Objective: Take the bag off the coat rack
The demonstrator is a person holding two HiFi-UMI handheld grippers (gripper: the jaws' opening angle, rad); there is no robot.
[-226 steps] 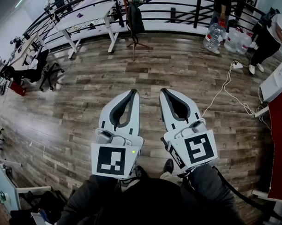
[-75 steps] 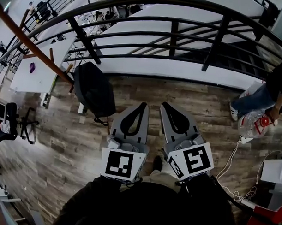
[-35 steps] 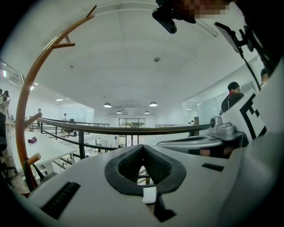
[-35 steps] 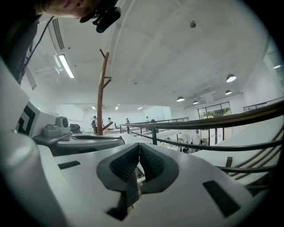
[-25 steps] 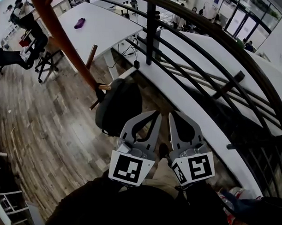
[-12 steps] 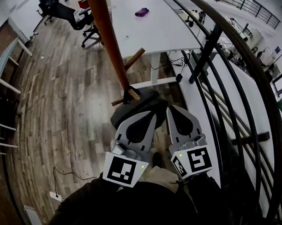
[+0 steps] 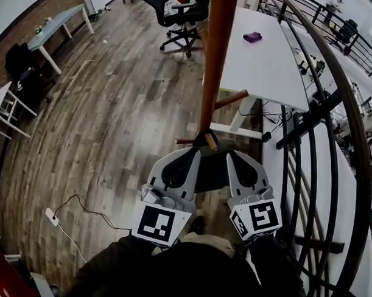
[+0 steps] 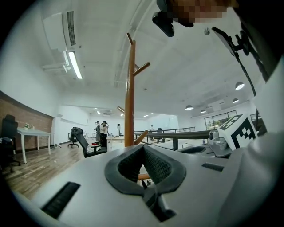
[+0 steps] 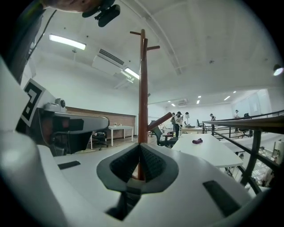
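Observation:
The brown wooden coat rack pole [image 7: 211,65] rises just ahead of both grippers. A black bag [image 7: 212,172] hangs from a low peg by its strap loop [image 7: 205,137]; most of it is hidden under and between the grippers. My left gripper [image 7: 195,152] is shut and empty, its tip just left of the peg. My right gripper [image 7: 230,154] is shut and empty, just right of it. In the left gripper view the pole [image 8: 129,97] stands right beyond the shut jaws [image 8: 143,147]. The right gripper view has the pole [image 9: 142,88] behind its shut tips [image 9: 140,145].
A white desk [image 7: 262,69] with a small purple thing [image 7: 252,36] stands behind the rack. A black railing [image 7: 351,139] curves along the right. An office chair [image 7: 178,11] is at the top. A cable and power strip [image 7: 52,215] lie on the wood floor at left.
The view has swung round the rack, and the pole now stands straight ahead. Both grippers have come close to the peg, with the bag now largely under them. Both stay shut.

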